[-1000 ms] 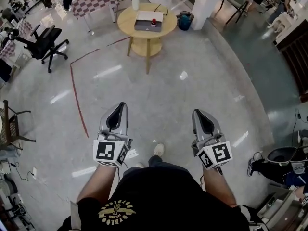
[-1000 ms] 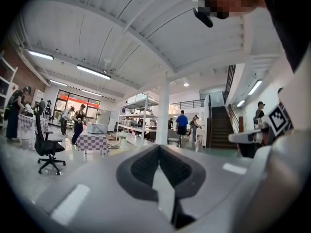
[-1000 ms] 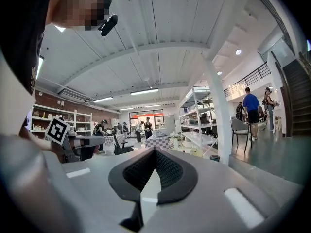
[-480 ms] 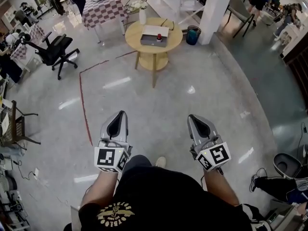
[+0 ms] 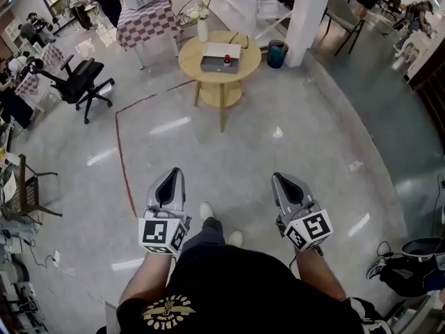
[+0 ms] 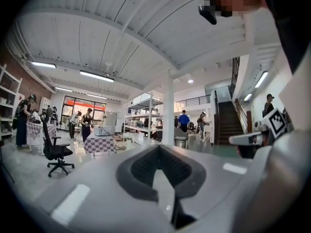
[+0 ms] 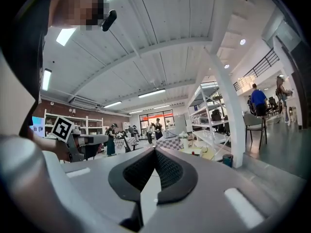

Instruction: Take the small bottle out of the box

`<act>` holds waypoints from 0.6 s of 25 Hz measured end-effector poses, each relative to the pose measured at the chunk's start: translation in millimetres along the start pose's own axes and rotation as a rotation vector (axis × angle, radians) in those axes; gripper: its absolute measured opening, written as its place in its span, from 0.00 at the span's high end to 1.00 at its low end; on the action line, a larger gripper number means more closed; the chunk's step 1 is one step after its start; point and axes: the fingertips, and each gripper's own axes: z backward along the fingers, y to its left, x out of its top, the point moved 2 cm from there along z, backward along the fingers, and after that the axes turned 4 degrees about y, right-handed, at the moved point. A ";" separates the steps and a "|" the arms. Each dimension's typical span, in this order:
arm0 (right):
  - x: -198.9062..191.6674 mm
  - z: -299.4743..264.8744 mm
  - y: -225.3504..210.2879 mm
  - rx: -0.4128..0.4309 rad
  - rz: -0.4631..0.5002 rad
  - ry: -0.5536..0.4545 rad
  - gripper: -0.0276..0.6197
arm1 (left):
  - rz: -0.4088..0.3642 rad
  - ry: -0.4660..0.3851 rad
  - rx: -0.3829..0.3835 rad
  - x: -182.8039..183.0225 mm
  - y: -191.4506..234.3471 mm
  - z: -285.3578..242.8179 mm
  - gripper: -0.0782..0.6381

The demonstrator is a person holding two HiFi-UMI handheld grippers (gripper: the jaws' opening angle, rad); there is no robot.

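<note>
A low round wooden table (image 5: 193, 60) stands far ahead on the floor. On it lies a flat grey box (image 5: 218, 55) with a small red-topped bottle (image 5: 227, 60) at its right end. My left gripper (image 5: 172, 173) and right gripper (image 5: 281, 178) are held side by side at waist height, well short of the table. Both point toward it. In the left gripper view the left gripper (image 6: 158, 147) has its jaws together with nothing between them. The right gripper (image 7: 155, 150) in its own view is likewise shut and empty.
A white vase (image 5: 202, 30) stands at the table's back edge. A blue bin (image 5: 277, 53) and a white pillar (image 5: 306, 12) are to its right. A black office chair (image 5: 82, 88) and a checkered table (image 5: 142, 19) are to the left. A red line (image 5: 125, 165) runs across the grey floor.
The person has walked forward: the round table sits a little nearer and the view has shifted. Both grippers keep their places and stay shut.
</note>
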 end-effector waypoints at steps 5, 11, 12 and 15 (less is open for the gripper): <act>-14.3 -9.3 -6.8 -0.006 -0.023 0.034 0.95 | 0.004 0.033 -0.009 -10.3 5.1 -10.4 0.89; -22.9 -43.0 -5.8 0.016 -0.049 0.053 0.95 | 0.017 0.085 0.003 -27.3 28.4 -23.5 0.89; -23.4 -50.9 -4.2 0.024 -0.049 0.055 0.95 | 0.022 0.088 0.006 -28.3 34.8 -27.3 0.89; -20.1 -77.6 2.7 0.041 -0.044 0.056 0.95 | 0.035 0.089 0.010 -27.6 57.4 -41.3 0.89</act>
